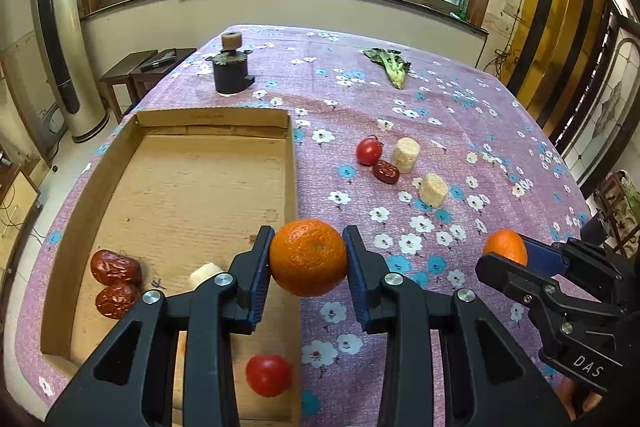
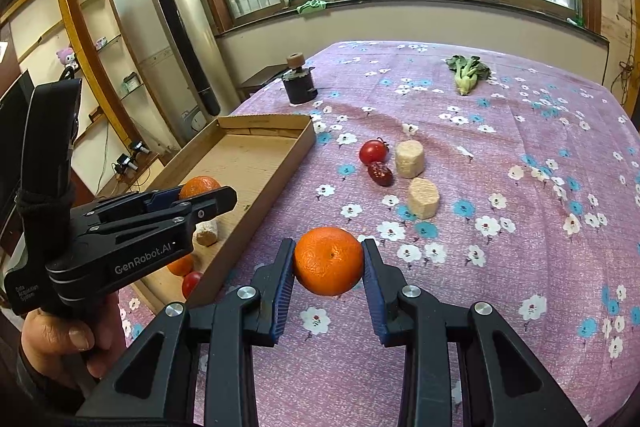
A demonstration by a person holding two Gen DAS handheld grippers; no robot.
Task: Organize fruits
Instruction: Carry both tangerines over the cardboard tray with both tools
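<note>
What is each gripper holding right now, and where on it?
Left gripper clamps a mandarin across its sides; right gripper clamps a second mandarin likewise.

Cardboard tray [image 1: 96,187] matt, rough; tablecloth [image 1: 460,115] woven floral cloth; orange [image 1: 308,257] dimpled, semi-gloss; tomato [image 1: 369,151] at 1 o'clock glossy; grippers [image 1: 308,259] matt plastic.

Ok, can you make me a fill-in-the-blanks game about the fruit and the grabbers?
1. Each gripper, the left gripper and the right gripper, is shut on one ____.
2. The two wrinkly red dates lie inside the cardboard ____.
3. Far across the table, the leafy green vegetable lies on the flowery purple ____.
4. Out on the cloth, the small round tomato is coloured ____.

Missing words: orange; box; tablecloth; red
</note>
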